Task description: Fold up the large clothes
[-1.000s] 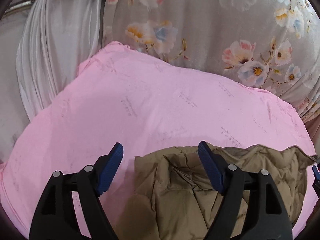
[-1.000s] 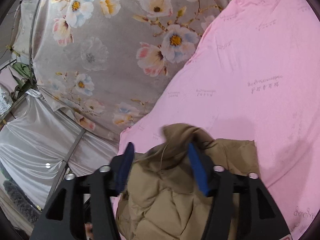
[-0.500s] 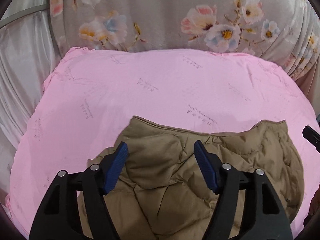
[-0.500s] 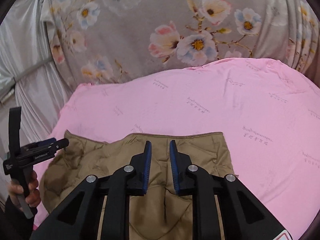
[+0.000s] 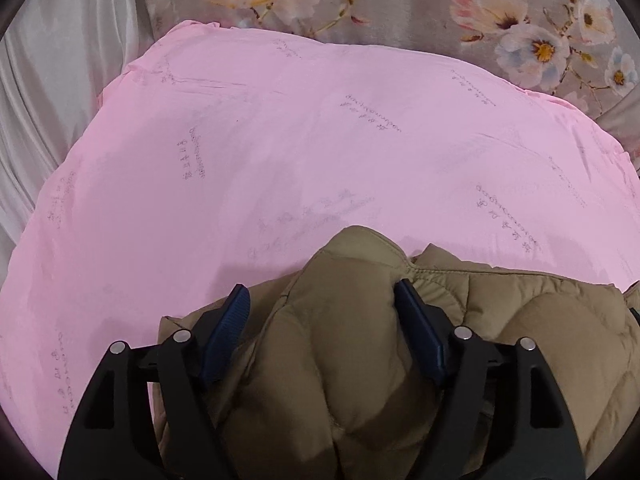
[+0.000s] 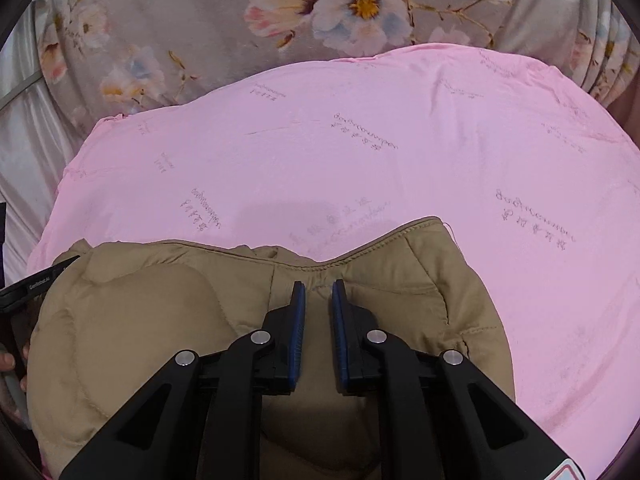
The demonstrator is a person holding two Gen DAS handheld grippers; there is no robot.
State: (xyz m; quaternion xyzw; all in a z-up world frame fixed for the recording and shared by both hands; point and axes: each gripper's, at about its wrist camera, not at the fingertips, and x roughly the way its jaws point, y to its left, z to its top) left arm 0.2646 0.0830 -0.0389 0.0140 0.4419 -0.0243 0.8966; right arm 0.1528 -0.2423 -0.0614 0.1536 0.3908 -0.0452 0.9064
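Observation:
A tan quilted jacket (image 5: 348, 344) lies bunched at the near edge of the pink sheet (image 5: 280, 140). My left gripper (image 5: 324, 296) is open, its blue pads wide apart with a puffed fold of the jacket rising between them. In the right wrist view the jacket (image 6: 152, 304) spreads across the lower frame with its stitched hem facing away. My right gripper (image 6: 319, 288) is nearly closed, pinching the jacket fabric just behind the hem. The left gripper's body (image 6: 32, 284) shows at the left edge, partly hidden by the jacket.
The pink sheet (image 6: 400, 152) covers a wide soft surface beyond the jacket. A grey floral curtain (image 6: 320, 8) hangs behind it. White satin drapery (image 5: 48, 80) hangs at the left.
Both grippers have dropped closer to the jacket. The left gripper stays open, now with a raised jacket fold between its pads. The right gripper stays pinched on the fabric near the hem.

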